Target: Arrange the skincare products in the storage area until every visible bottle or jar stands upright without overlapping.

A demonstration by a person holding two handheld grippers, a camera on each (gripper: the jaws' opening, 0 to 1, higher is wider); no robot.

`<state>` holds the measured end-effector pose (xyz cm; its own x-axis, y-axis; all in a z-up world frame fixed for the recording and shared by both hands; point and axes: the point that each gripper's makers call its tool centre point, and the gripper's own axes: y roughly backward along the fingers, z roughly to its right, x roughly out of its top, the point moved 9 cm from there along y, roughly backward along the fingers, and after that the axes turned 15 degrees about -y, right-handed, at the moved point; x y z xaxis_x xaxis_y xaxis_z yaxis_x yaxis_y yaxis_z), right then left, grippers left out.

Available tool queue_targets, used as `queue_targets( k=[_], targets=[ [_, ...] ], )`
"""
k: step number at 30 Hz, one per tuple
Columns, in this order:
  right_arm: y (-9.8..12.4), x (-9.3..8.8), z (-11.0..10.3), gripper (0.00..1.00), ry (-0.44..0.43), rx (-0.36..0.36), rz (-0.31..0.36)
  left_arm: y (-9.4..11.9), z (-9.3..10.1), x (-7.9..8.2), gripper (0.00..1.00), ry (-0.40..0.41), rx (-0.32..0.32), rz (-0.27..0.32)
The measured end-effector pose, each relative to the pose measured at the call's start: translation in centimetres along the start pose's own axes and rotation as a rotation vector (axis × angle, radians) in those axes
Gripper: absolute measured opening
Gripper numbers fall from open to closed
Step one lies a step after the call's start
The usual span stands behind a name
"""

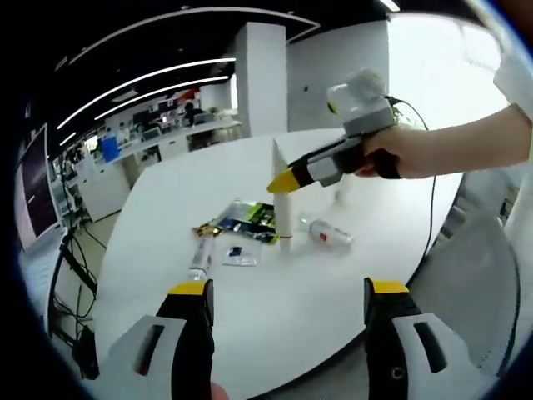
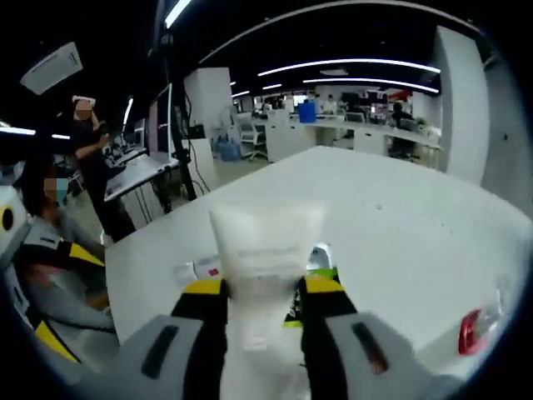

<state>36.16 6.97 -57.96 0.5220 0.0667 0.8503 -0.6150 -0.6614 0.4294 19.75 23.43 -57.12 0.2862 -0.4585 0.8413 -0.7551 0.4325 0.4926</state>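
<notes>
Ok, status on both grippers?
Right gripper shut on white tube, upright. Left gripper open, empty. Clear bottle lying flat.

- Left gripper view: looks from above the table's (image 1: 275, 333) near edge, tilted down, across to the right gripper (image 1: 281, 181) farther off.
- Right gripper view: sits low, facing across the table (image 2: 400, 208), a tube (image 2: 265, 258) close before the lens.
- Both views share the tabletop and tube (image 1: 283, 218).
</notes>
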Motion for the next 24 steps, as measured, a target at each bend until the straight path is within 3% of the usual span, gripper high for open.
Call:
queue_targets(
  k=[10,24],
  targets=[
    [3.0,0.9,-1.8,0.33,-0.037,0.0,0.085,-1.2,-0.1,3.6,0.71,-0.075,-0.039,0.069],
    [7.4,0.7,-5.3,0.33,-0.018,-0.009,0.167,-2.2,0.9,6.2,0.69,-0.123,-0.109,0.125]
  ],
)
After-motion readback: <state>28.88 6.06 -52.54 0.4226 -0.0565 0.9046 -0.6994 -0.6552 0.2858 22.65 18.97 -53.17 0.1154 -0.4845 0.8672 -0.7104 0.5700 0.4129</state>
